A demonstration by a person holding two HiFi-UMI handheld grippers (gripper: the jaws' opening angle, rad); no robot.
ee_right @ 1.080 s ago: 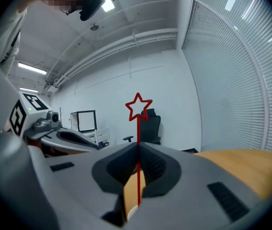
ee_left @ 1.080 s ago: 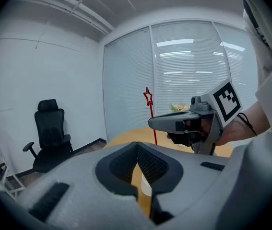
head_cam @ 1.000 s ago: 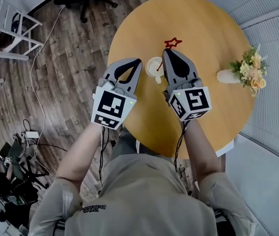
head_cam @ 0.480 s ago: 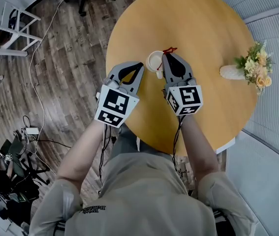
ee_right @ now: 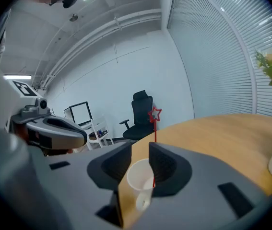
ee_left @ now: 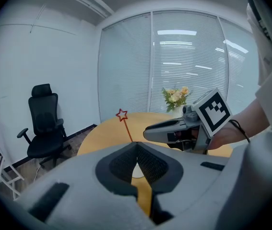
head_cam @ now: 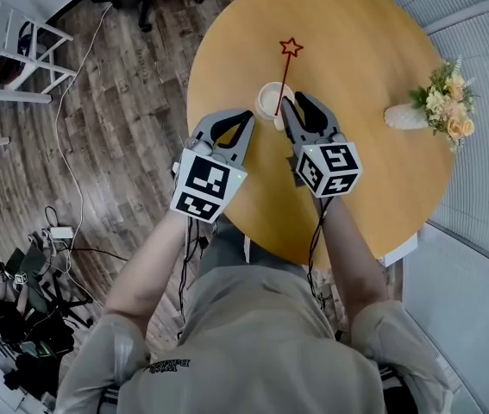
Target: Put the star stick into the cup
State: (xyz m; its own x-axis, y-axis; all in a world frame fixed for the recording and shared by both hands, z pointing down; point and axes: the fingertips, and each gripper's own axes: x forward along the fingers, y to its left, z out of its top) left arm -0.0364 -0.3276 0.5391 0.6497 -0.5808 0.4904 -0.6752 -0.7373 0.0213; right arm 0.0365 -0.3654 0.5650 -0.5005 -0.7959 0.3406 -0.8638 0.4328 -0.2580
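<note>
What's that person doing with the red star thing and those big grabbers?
A person holds a gripper in each hand over a round wooden table. The red star stick is leaning in the white cup, star end up. The right gripper is right beside the cup with its jaws apart, holding nothing. The left gripper waits nearby, jaws together and empty.

I'm looking into an office meeting room. There is a round wooden bench (head_cam: pixel 365 84) with a vase of flowers (head_cam: pixel 438 110), a black swivel chair (ee_left: pixel 44 123), glass walls hung with blinds (ee_left: pixel 183 66), a monitor (ee_right: pixel 81 113) on a desk behind, and wood-plank flooring (head_cam: pixel 132 102).
</note>
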